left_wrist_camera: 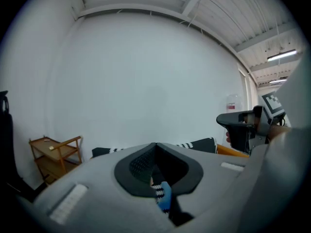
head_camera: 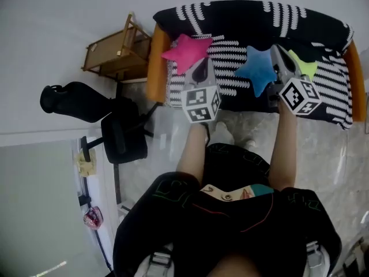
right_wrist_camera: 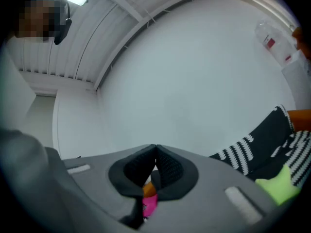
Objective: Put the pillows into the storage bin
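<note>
Both your grippers have their jaws pressed together with nothing between them. Your left gripper (head_camera: 203,64) hangs just beside the pink pillow (head_camera: 187,51). Your right gripper (head_camera: 278,51) sits between the blue pillow (head_camera: 258,68) and the green pillow (head_camera: 304,67). All three lie on the sofa (head_camera: 242,16); no storage bin is in view.

Spread the jaws before reaching in. The pillows are star-shaped and look plush and squashy, so pinch one arm of a star well in, not at its tip. The sofa's black-and-white striped throw looks loose; keep the jaws off it or it may lift too.
</note>
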{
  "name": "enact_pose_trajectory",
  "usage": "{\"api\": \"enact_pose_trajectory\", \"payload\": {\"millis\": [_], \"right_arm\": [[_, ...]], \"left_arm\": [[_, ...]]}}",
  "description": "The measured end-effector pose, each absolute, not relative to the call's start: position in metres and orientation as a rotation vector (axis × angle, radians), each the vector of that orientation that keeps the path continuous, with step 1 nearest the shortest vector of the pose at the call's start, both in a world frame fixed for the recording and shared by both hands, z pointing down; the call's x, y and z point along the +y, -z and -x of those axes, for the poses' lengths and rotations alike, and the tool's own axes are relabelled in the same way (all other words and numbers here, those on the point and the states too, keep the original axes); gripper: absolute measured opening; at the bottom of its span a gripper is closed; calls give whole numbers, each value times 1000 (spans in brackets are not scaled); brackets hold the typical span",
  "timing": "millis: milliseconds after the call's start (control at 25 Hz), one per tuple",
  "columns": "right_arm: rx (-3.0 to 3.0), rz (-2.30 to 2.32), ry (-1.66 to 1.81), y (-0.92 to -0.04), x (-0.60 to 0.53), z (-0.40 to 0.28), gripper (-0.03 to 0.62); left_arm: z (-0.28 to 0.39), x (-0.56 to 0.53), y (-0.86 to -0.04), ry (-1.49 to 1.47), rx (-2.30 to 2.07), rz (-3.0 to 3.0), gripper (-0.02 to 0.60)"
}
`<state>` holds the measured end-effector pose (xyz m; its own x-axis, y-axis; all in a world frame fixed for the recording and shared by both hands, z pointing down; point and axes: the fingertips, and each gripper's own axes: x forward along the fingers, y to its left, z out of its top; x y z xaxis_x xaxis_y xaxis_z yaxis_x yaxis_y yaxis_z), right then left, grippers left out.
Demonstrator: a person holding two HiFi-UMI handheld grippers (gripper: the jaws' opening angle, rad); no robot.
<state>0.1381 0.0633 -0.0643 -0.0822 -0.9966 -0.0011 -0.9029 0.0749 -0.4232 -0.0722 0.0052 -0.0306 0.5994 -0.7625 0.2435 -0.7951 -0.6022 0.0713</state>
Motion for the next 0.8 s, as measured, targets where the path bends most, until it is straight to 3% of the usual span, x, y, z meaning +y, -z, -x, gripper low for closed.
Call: {"api": "enact_pose_trajectory", "payload": {"millis": [320, 800], "right_arm": [[2178, 1875, 654, 1, -31, -89, 3], [2390, 1941, 988, -127, -169, -14, 3]], "left_arm": [[159, -58, -32, -342, -1499, -2408, 9], [201, -170, -167, -486, -1421, -2126, 9]]}}
